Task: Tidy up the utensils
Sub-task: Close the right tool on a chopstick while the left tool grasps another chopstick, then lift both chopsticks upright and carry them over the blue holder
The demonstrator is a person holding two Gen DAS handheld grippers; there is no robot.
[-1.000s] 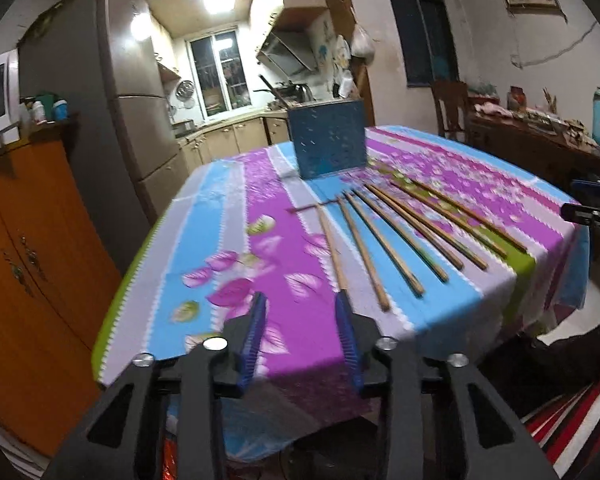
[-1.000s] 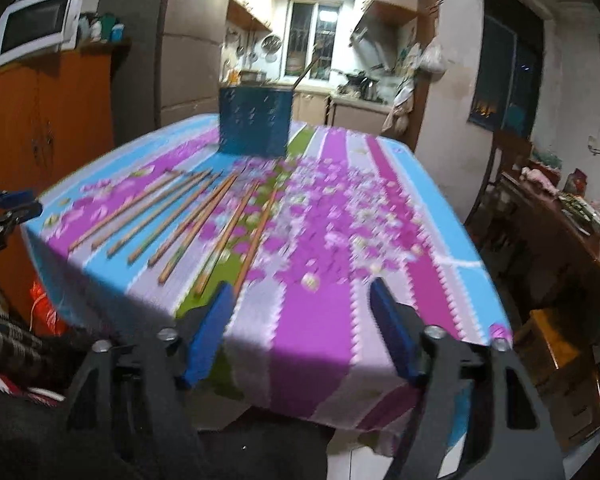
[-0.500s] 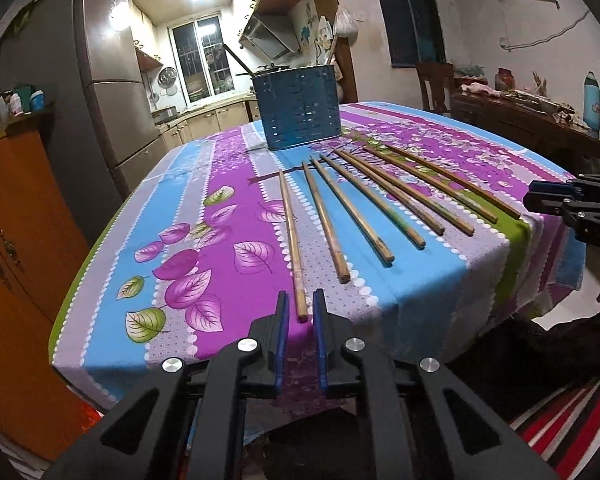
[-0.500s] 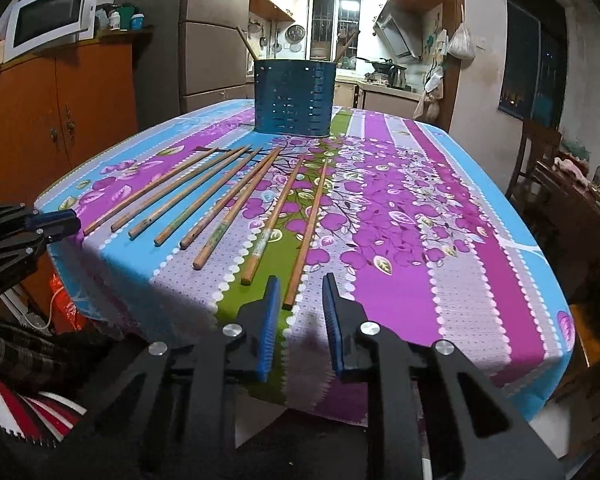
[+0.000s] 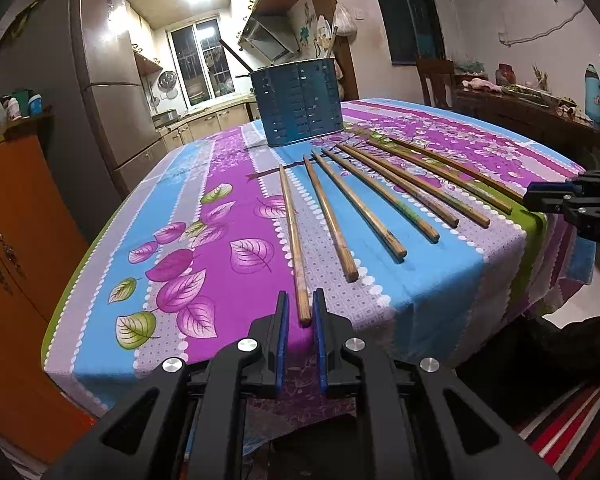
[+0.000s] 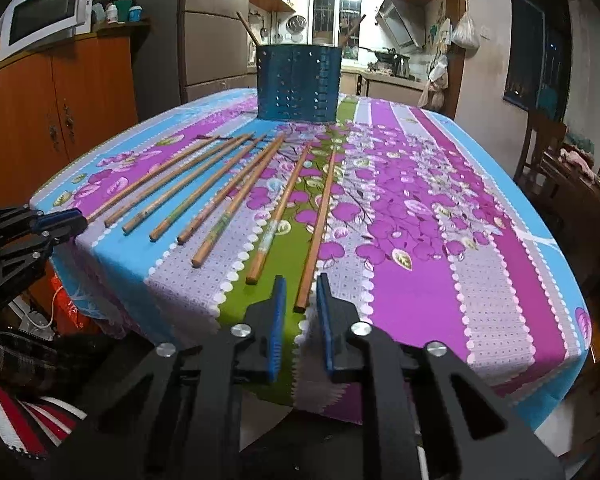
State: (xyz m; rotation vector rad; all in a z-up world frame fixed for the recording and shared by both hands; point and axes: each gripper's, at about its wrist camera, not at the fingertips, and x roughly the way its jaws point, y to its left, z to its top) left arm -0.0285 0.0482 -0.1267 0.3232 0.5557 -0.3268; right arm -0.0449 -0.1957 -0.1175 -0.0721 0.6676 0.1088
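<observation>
Chopsticks lie fanned across the near edge of the table (image 5: 440, 300), and your left gripper (image 5: 300, 316) has its blue pads nearly shut, bracketing the near end of the leftmost chopstick (image 5: 294, 240); whether they pinch it you cannot tell. Your right gripper (image 6: 301, 296) has just been closing around the near end of the rightmost chopstick (image 6: 320, 220), contact likewise unclear. Beyond the chopsticks, toward the far edge, stands the blue perforated holder (image 5: 300, 104).

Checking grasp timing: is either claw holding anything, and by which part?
Not yet. Left claw straddles the leftmost chopstick's near end, right claw the rightmost chopstick's; both have just been closing, pads not touching.
</observation>
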